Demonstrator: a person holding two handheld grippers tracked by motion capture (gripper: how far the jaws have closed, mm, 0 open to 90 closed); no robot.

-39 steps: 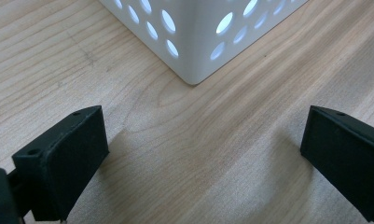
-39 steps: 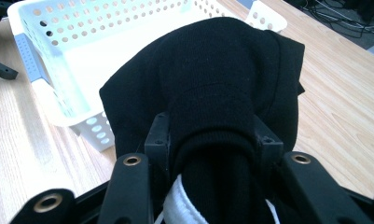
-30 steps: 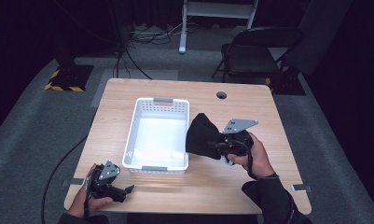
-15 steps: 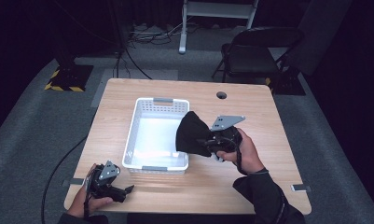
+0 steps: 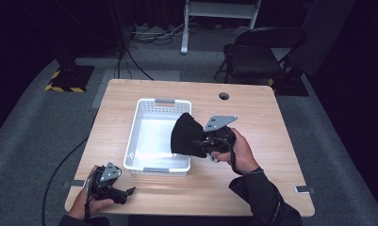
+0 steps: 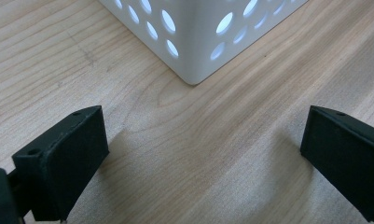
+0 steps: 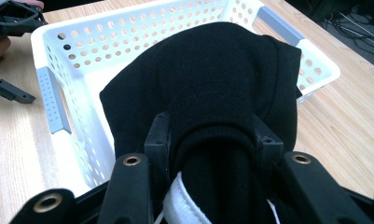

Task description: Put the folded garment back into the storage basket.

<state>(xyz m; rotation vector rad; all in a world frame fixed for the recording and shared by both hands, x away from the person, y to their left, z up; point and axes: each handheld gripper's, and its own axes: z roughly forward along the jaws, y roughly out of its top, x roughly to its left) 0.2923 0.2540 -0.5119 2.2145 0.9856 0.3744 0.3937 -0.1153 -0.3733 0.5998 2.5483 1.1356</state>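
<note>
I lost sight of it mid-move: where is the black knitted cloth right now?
In the high view the black knitted cloth hangs clamped in the right gripper, over the right rim of the white perforated plastic basket.

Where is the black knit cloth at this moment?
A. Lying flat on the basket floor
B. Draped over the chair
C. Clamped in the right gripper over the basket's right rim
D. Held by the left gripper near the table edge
C: the right gripper is shut on the black cloth, which hangs over the right rim of the white basket.
</note>
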